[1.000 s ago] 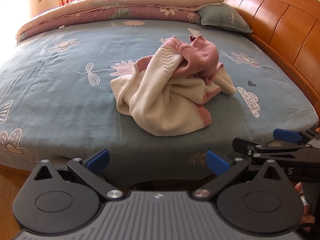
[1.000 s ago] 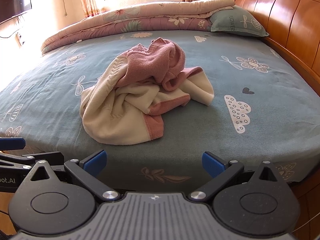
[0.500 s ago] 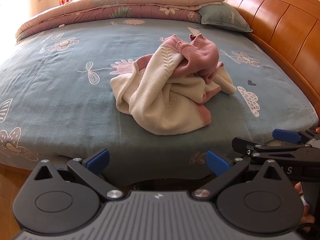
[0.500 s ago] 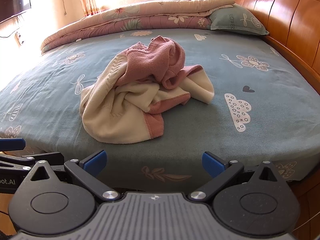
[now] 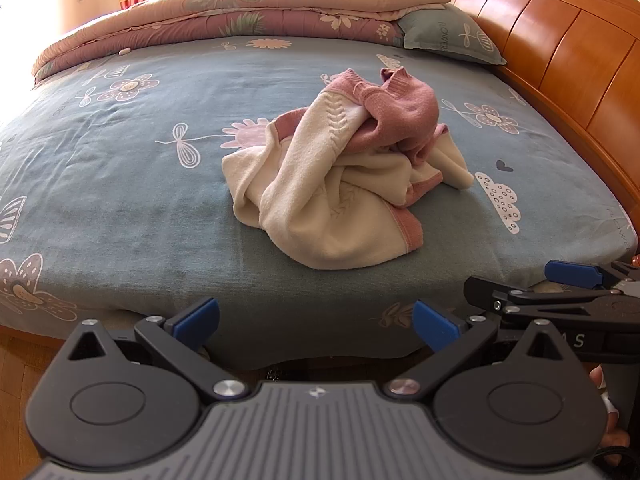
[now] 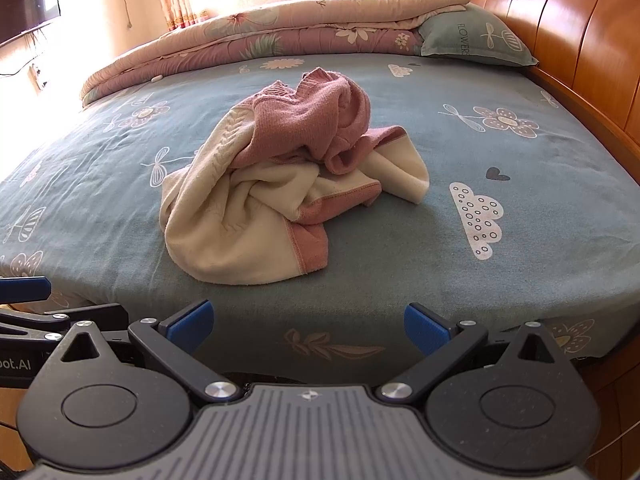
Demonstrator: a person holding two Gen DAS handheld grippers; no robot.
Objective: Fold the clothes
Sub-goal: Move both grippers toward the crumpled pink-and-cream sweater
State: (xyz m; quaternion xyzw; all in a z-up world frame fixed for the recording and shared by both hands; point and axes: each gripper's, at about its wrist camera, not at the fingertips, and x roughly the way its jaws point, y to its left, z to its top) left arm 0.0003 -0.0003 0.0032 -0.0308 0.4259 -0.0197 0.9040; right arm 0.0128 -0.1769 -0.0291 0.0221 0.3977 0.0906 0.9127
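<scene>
A crumpled cream and pink sweater [image 5: 340, 176] [image 6: 280, 184] lies in a heap near the middle of the blue flowered bedsheet [image 5: 120, 184] [image 6: 520, 240]. My left gripper [image 5: 316, 322] hangs open just off the bed's near edge, short of the sweater, with nothing between its blue pads. My right gripper [image 6: 308, 320] is open too, at the same edge and equally short of the heap. In the left wrist view the right gripper [image 5: 576, 280] shows from the side at the far right. The left gripper's tip [image 6: 24, 290] shows at the left edge of the right wrist view.
A folded pink and cream quilt [image 5: 240, 12] [image 6: 280, 32] lies along the far side of the bed, with a blue-green pillow [image 5: 448, 36] [image 6: 476, 40] beside it. A wooden headboard [image 5: 560, 48] [image 6: 580, 40] runs along the right. A dark screen [image 6: 28, 8] hangs on the left wall.
Both grippers have crept slightly forward toward the bed. The sweater has not moved, and both grippers stay open.
</scene>
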